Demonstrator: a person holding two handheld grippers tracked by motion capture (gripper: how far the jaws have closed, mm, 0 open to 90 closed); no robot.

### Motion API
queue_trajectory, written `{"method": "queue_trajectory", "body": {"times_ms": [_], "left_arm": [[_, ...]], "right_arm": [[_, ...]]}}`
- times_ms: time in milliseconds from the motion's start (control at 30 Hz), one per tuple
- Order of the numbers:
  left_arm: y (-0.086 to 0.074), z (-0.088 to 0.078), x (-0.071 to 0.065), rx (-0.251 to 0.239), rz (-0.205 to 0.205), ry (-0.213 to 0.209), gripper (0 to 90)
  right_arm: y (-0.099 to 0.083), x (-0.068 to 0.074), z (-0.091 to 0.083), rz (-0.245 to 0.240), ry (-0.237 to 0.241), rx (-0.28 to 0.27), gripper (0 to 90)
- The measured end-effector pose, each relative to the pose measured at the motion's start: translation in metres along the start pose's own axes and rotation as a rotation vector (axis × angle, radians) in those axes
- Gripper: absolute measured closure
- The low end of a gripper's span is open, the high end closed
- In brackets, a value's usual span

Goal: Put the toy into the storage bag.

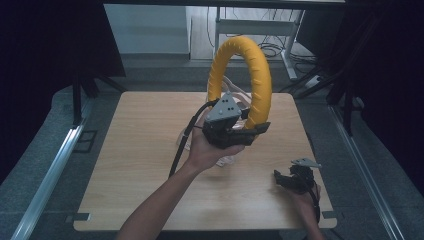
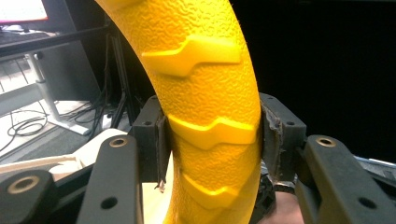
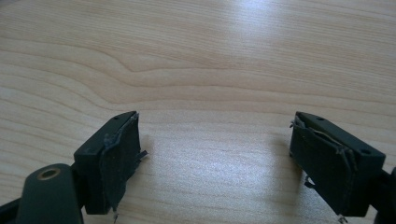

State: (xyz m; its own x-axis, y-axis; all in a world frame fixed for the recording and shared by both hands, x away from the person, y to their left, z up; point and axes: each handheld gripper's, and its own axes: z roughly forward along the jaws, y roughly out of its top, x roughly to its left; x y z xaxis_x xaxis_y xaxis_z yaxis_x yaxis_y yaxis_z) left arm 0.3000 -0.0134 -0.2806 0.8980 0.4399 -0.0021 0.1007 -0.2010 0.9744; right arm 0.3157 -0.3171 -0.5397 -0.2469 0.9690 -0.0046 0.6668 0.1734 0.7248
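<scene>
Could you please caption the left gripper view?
Left gripper clamped on a textured yellow ring, held upright.

Ring (image 1: 250,75) upright above table (image 1: 140,165) centre, right claw (image 1: 290,179) near front-right corner

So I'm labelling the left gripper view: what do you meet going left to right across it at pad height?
Pale table leg → left pad → yellow ring → right pad; both pads press the ring.
</scene>
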Motion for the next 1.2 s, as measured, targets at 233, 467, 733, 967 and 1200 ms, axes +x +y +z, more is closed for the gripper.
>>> {"method": "queue_trajectory", "body": {"times_ms": [233, 467, 733, 967, 1200], "left_arm": [[-0.005, 0.007, 0.001, 0.010, -0.012, -0.018, 50.0], [-0.015, 0.014, 0.008, 0.023, -0.037, -0.018, 50.0], [-0.021, 0.017, 0.015, 0.029, -0.056, -0.025, 50.0], [-0.032, 0.020, 0.028, 0.039, -0.099, -0.019, 49.9], [-0.041, 0.023, 0.040, 0.048, -0.124, -0.012, 49.9]], "right_arm": [[0.000, 0.000, 0.000, 0.002, -0.001, -0.001, 16.6], [0.000, 0.000, 0.000, 0.000, -0.004, -0.004, 16.6], [0.000, 0.000, 0.000, 0.000, -0.005, -0.004, 16.6], [0.000, 0.000, 0.000, 0.002, -0.003, -0.003, 16.6], [0.000, 0.000, 0.000, 0.004, -0.002, -0.002, 16.6]]}}
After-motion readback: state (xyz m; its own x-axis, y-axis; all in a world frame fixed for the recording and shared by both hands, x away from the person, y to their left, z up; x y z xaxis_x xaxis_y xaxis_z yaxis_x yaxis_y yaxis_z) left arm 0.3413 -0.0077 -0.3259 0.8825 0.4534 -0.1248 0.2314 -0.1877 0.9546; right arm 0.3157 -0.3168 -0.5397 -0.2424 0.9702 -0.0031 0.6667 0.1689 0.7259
